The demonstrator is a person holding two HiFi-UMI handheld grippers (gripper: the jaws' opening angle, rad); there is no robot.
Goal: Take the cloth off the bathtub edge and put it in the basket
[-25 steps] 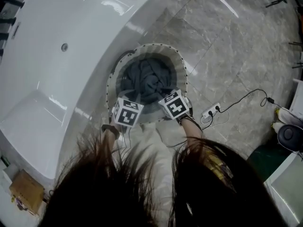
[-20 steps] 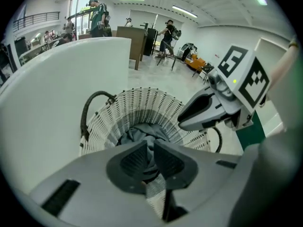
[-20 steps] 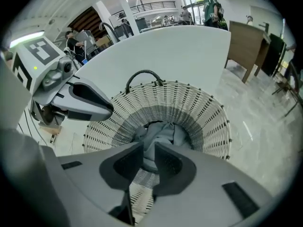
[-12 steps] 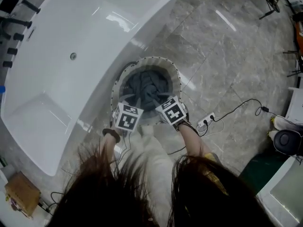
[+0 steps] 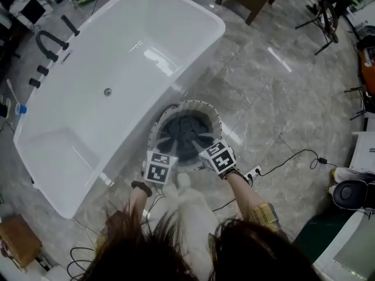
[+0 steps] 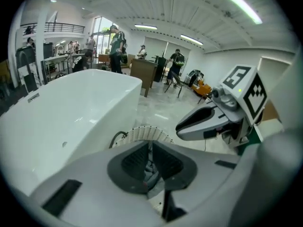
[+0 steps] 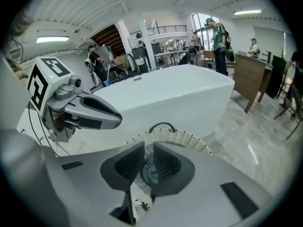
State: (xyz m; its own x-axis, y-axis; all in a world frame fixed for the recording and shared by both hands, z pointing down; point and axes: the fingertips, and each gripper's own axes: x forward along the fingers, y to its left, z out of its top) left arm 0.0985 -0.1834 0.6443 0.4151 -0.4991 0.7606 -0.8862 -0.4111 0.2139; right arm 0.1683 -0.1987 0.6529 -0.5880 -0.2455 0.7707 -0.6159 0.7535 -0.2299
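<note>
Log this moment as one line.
cloth: in basket | basket: on floor beside bathtub | left gripper: above basket, shut, empty | right gripper: above basket, shut, empty

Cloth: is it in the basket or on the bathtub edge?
In the basket. The head view shows the dark grey cloth bunched inside the white basket, which stands on the floor beside the bathtub.

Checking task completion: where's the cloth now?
Head view, centre: the cloth lies inside the basket, which stands on the floor beside the bathtub, to its right in the picture.
</note>
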